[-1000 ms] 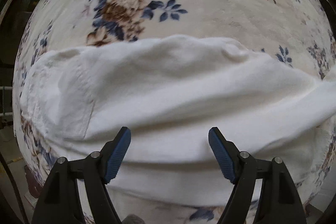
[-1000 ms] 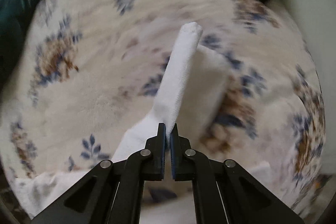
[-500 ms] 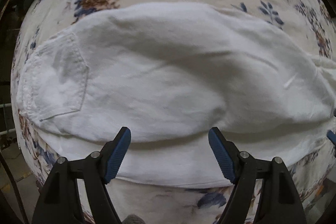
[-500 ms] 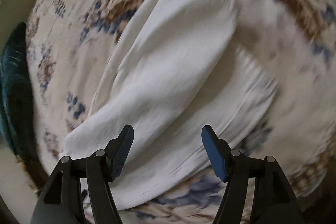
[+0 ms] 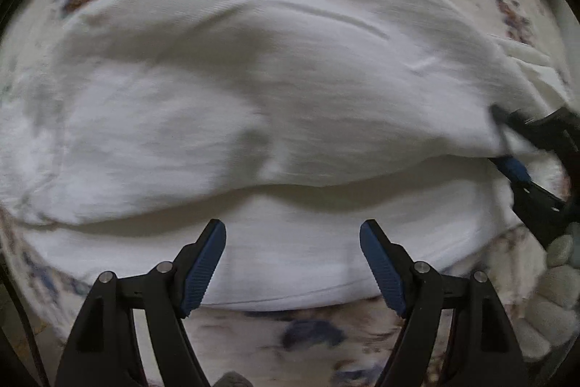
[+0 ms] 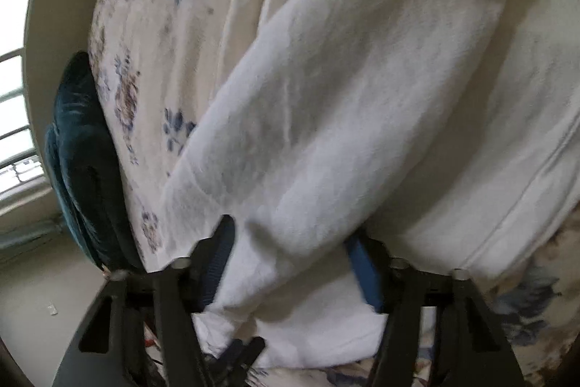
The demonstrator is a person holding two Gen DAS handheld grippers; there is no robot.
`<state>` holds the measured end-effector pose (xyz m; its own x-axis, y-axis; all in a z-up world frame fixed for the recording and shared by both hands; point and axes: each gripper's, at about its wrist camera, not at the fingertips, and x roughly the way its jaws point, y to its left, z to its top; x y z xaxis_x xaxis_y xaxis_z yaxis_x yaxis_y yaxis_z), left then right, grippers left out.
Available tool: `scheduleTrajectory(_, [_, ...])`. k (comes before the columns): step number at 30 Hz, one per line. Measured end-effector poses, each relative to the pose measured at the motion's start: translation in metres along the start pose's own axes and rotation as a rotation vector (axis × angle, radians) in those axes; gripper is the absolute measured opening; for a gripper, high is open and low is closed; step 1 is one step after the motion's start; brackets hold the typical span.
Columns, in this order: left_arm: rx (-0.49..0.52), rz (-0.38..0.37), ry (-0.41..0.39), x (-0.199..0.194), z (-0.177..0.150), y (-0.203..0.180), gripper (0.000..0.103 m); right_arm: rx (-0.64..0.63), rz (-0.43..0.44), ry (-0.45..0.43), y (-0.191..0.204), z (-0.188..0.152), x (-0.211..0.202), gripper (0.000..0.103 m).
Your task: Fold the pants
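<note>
White cotton-like cloth fills both views: the pants (image 5: 275,89) lie doubled on a floral blanket (image 5: 311,332), the upper layer's edge running across the middle of the left wrist frame above a band of lower layer.

The left gripper (image 5: 293,263) hangs over the near hem at lower centre, jaws wide apart, nothing between them. The right gripper (image 6: 290,263) straddles a thick fold of the cloth at lower centre of its frame; its jaws are closing with the fold between them, but blur hides whether the pads press yet. It also shows at the right edge of the left view (image 5: 507,147), at the upper layer's end.

Judgement: the step is taking hold for the next fold. It would go best if both layers are caught together at matching edges, the left gripper biting the near hem squarely, so the layers do not slide apart when lifted.

Surface: soft blanket, cream with blue and brown flowers. A dark teal cushion (image 6: 83,169) sits at the left; a window (image 6: 14,89) lies beyond.
</note>
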<state>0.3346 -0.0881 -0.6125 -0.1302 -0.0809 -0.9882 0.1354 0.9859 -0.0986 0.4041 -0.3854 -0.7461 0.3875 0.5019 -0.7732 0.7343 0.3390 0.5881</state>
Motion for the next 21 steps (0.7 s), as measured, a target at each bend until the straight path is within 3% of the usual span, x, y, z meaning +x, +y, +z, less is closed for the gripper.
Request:
scheduleTrajectory(2, [-0.008,-0.055,0.024,0.005,-0.002,-0.008,0.075,-0.021,0.008,-0.016,0.0,0.0,-0.004,0.015])
scheduleTrajectory(3, [-0.009,-0.073,0.032,0.006,-0.003,-0.012,0.075,-0.04,0.009,-0.028,0.001,0.0,-0.008,0.009])
scheduleTrajectory(8, [0.012,-0.089,0.032,0.003,-0.009,-0.022,0.075,-0.194,-0.038,-0.124,0.028,-0.011,-0.063,0.007])
scheduleTrajectory(10, [0.021,-0.082,0.025,0.0,-0.016,-0.029,0.075,-0.294,-0.141,-0.15,0.034,-0.016,-0.075,0.007])
scheduleTrajectory(13, [0.036,-0.057,0.028,0.006,-0.015,-0.02,0.075,-0.196,-0.187,0.057,-0.001,-0.008,-0.048,0.009])
scheduleTrajectory(14, [0.035,-0.055,0.028,0.006,-0.016,-0.019,0.075,-0.162,-0.18,0.083,-0.007,-0.005,-0.047,0.014])
scheduleTrajectory(16, [0.029,-0.05,0.023,0.006,-0.017,-0.018,0.075,-0.152,-0.154,0.039,-0.013,0.001,-0.067,0.014])
scheduleTrajectory(17, [0.026,-0.049,0.021,0.006,-0.018,-0.017,0.075,-0.146,-0.151,0.009,-0.014,0.007,-0.079,0.02])
scheduleTrajectory(18, [0.021,-0.047,0.021,0.006,-0.018,-0.016,0.075,-0.116,-0.148,-0.041,-0.02,0.016,-0.096,0.036])
scheduleTrajectory(20, [0.011,-0.05,0.02,0.009,-0.018,-0.018,0.075,-0.04,-0.129,-0.129,-0.039,0.033,-0.123,0.056])
scheduleTrajectory(21, [0.004,-0.054,0.02,0.009,-0.019,-0.018,0.075,0.025,-0.116,-0.184,-0.051,0.049,-0.138,0.056])
